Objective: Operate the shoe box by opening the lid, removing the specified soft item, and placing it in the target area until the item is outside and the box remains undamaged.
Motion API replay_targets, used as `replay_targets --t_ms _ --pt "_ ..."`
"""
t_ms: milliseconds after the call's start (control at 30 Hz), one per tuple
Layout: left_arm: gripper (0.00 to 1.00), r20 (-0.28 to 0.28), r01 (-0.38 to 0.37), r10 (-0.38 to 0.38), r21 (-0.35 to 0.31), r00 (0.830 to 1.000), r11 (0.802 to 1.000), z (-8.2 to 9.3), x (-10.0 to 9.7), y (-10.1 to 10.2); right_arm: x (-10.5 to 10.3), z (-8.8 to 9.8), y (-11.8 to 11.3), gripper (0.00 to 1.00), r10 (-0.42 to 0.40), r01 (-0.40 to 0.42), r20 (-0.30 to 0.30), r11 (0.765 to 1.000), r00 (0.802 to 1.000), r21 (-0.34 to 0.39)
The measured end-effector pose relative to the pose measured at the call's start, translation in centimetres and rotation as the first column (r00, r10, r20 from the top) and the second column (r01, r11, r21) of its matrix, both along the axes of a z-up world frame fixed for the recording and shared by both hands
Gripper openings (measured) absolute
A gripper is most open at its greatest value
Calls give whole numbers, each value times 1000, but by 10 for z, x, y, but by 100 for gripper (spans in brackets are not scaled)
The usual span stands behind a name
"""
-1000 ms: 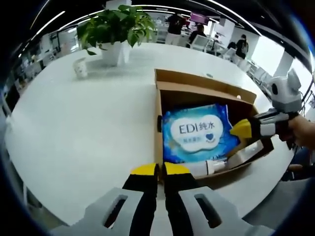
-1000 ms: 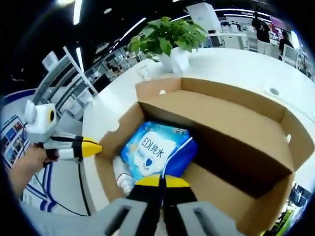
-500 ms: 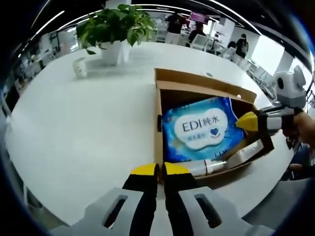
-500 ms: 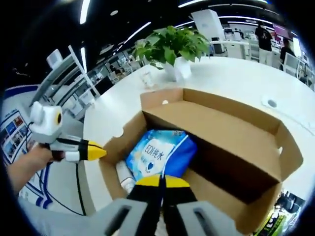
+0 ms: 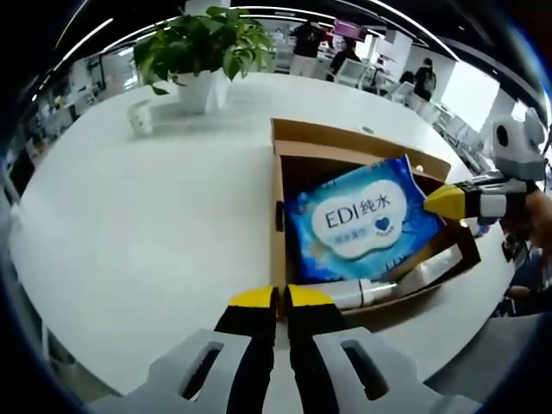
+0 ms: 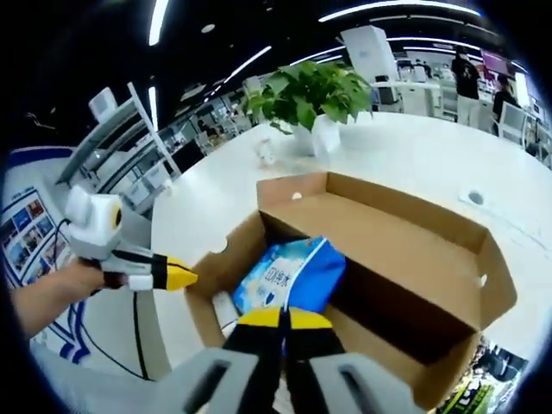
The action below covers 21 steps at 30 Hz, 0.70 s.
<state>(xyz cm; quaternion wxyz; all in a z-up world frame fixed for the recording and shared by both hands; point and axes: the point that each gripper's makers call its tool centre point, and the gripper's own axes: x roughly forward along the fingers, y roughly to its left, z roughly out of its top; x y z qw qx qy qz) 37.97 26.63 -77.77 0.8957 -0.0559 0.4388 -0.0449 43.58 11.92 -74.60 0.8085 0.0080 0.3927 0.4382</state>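
**Wipes pack pinched at the open box**

The right gripper (image 6: pixel 283 317), bottom centre of its own view, was clamped on the edge of the blue wipes pack (image 6: pixel 291 274), which stood tilted in the open shoe box (image 6: pixel 414 259). In the left gripper view the same gripper (image 5: pixel 444 202) sat at the right edge, touching the pack (image 5: pixel 362 217) at frame centre. The left gripper (image 5: pixel 279 297) was at bottom centre, jaws together on nothing, just beside the box's (image 5: pixel 278 259) near wall. A white tube (image 5: pixel 362 295) lay below the pack. A potted plant (image 5: pixel 203 52) stood upper left on the white table (image 5: pixel 147 224).
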Motion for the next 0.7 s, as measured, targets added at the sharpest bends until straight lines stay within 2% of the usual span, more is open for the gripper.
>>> replay_targets --t_ms 233,500,700 --pt "1 0 -1 1 3 1000 1000 0 0 0 1 11 -1 0 -11 11 11 1000 1000 26" --pt "1 0 1 -1 5 1000 1000 0 0 -1 3 26 -1 0 -7 5 51 999 999 40" --pt "1 1 -3 3 -1 1000 1000 1 0 -2 5 29 -1 0 -13 11 52 999 999 45"
